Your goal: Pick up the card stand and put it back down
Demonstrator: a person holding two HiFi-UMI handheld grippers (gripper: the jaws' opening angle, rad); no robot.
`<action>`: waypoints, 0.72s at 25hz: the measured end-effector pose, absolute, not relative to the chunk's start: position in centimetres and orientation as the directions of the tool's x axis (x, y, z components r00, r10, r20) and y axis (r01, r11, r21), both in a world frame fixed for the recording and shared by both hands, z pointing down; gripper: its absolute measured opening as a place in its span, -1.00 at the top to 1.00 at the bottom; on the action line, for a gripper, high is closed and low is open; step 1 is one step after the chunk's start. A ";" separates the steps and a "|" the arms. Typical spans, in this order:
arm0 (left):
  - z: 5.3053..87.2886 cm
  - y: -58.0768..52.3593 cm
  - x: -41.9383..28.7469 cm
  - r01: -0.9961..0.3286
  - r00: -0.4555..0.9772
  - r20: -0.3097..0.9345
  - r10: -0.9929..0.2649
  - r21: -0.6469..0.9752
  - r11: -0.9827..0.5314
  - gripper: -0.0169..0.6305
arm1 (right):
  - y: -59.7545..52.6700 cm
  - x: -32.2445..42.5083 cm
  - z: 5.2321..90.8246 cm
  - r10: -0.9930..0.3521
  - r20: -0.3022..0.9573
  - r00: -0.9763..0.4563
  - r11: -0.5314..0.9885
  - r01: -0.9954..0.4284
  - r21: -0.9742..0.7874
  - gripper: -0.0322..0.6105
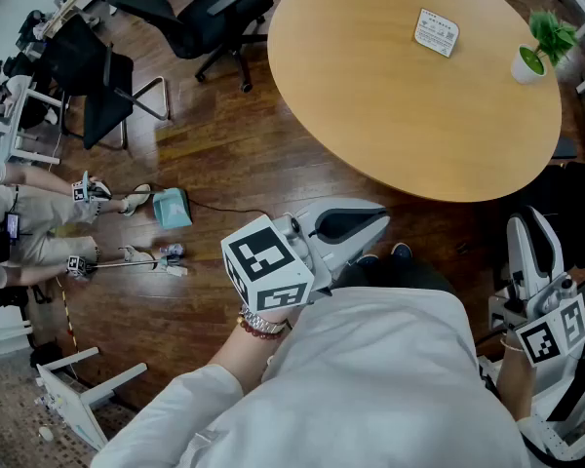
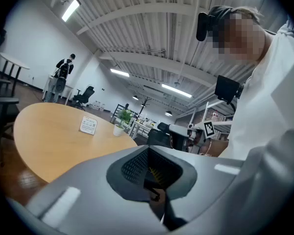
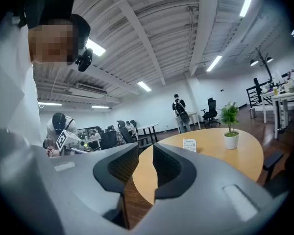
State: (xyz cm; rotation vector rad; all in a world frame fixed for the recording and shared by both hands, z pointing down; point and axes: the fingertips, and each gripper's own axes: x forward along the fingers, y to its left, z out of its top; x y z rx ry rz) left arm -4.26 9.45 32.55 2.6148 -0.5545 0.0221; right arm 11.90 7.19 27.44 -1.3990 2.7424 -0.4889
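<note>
The card stand, a small white printed card, stands upright on the far side of the round wooden table. It also shows small in the left gripper view and the right gripper view. Both grippers are held close to my body, well short of the table and far from the card stand. My left gripper points towards the table edge, and its dark pads meet with nothing between them. My right gripper is at the lower right, its jaws a narrow gap apart with only the table showing through.
A small potted plant stands at the table's right edge, to the right of the card. Black office chairs stand to the left of the table. A person with gripper tools crouches on the wooden floor at the far left. A white stool lies at the lower left.
</note>
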 end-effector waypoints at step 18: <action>30.5 -7.0 -5.6 -0.630 0.758 0.148 -0.635 0.417 -0.655 1.01 | -15.9 14.4 34.8 -0.638 0.256 -0.726 0.707 -0.684 -0.178 0.69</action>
